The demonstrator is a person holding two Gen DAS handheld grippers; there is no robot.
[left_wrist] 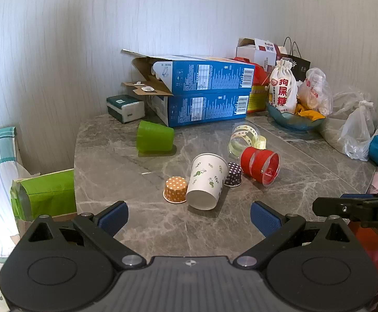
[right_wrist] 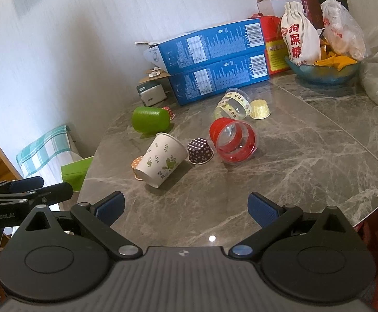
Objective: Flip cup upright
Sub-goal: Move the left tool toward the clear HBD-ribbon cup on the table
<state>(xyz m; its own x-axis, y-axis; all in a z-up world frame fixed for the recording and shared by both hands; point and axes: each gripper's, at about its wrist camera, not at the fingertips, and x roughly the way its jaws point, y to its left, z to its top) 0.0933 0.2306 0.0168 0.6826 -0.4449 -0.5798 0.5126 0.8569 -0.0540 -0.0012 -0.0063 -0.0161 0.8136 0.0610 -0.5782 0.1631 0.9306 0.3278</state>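
Several cups lie on the grey marble table (left_wrist: 215, 231). A white paper cup with leaf prints (left_wrist: 206, 182) (right_wrist: 161, 160) lies on its side, base toward me. A green plastic cup (left_wrist: 154, 137) (right_wrist: 151, 119) lies on its side further back left. A red-banded clear cup (left_wrist: 261, 166) (right_wrist: 234, 140) and a yellow-banded clear cup (left_wrist: 243, 137) (right_wrist: 231, 104) lie on their sides. My left gripper (left_wrist: 189, 217) is open and empty, just in front of the white cup. My right gripper (right_wrist: 187, 208) is open and empty, short of the cups.
Small cupcake liners sit upside down: orange dotted (left_wrist: 175, 189), dark dotted (left_wrist: 233, 174) (right_wrist: 199, 150), yellow (right_wrist: 260, 109). Two stacked blue boxes (left_wrist: 204, 93), a tissue pack (left_wrist: 125, 108), a bowl (left_wrist: 293, 121) with bags and plastic bags (left_wrist: 358, 130) crowd the back. The table edge (right_wrist: 371, 208) curves at right.
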